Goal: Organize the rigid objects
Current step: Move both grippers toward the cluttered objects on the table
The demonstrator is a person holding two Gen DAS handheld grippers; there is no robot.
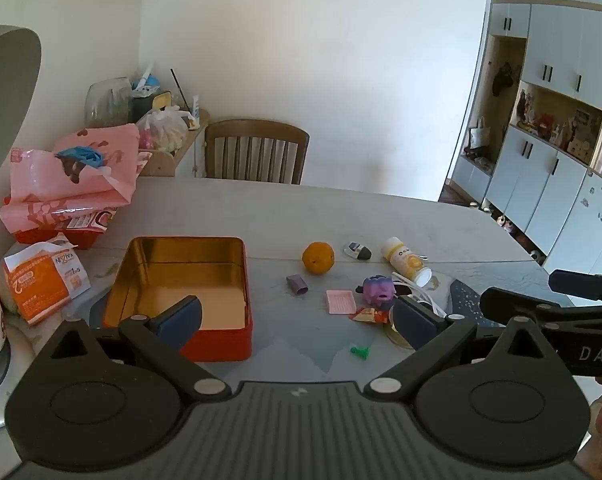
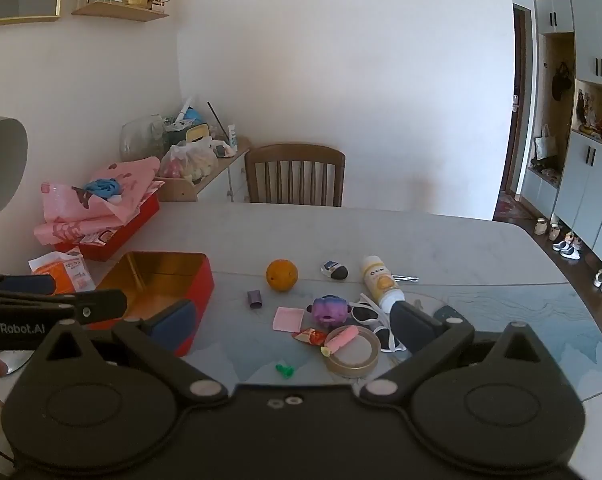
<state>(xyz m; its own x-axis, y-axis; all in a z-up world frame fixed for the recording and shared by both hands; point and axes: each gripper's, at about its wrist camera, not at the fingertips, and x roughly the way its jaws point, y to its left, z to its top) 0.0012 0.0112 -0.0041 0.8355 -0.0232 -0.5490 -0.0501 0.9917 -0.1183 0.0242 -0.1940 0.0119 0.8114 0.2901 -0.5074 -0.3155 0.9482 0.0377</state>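
Above the near edge of the counter [image 2: 441,240], I am holding both claws up with nothing in them: the left claw [image 1: 297,322] is spread wide, its left finger hanging over the red tin [image 1: 181,280], and the right claw [image 2: 291,326] is spread just as wide over the scattered bits. The tin is sitting open and bare inside, so I am judging that sorting is only starting. An orange [image 2: 281,275], a purple toy [image 2: 330,309], a pink card [image 2: 288,319], a white bottle [image 2: 381,283] and sunglasses [image 2: 375,320] are lying to the tin's right, none touching it. Next I am likely lowering my right claw around the toy, straddling it without nudging the card just beside it.
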